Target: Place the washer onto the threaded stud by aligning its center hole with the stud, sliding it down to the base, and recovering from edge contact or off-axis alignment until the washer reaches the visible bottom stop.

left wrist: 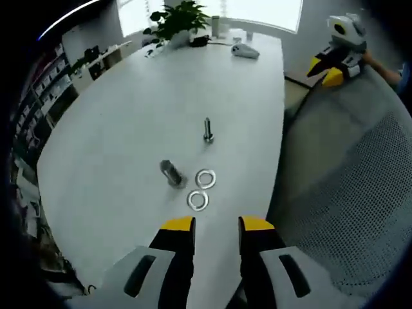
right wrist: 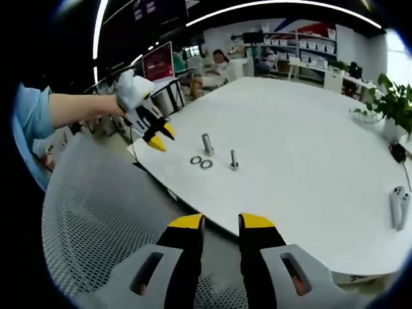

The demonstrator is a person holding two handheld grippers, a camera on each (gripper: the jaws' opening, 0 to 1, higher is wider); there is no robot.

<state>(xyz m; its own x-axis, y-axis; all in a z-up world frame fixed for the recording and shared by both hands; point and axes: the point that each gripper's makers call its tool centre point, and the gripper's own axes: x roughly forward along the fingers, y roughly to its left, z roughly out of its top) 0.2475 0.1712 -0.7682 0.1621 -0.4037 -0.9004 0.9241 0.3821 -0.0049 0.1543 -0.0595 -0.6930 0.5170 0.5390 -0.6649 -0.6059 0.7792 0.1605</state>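
A short threaded stud (left wrist: 208, 129) (right wrist: 234, 159) stands upright on the white table (left wrist: 129, 116) (right wrist: 309, 129). Two metal washers (left wrist: 205, 178) (left wrist: 197, 200) lie flat side by side in front of it, the same washers (right wrist: 196, 159) (right wrist: 206, 163) showing in the right gripper view. My left gripper (left wrist: 217, 225) (right wrist: 162, 136) hovers just short of the washers, open with nothing between its jaws. Off the table's edge, over a mesh chair, my right gripper (right wrist: 221, 222) (left wrist: 324, 71) is also open and holds nothing.
A grey metal cylinder (left wrist: 172, 172) (right wrist: 207, 143) rests beside the washers. A grey mesh chair (left wrist: 360, 193) (right wrist: 90, 225) stands against the table's edge. A potted plant (left wrist: 177, 19), a white controller (right wrist: 399, 206) and small items sit at the far end. Shelves line the room.
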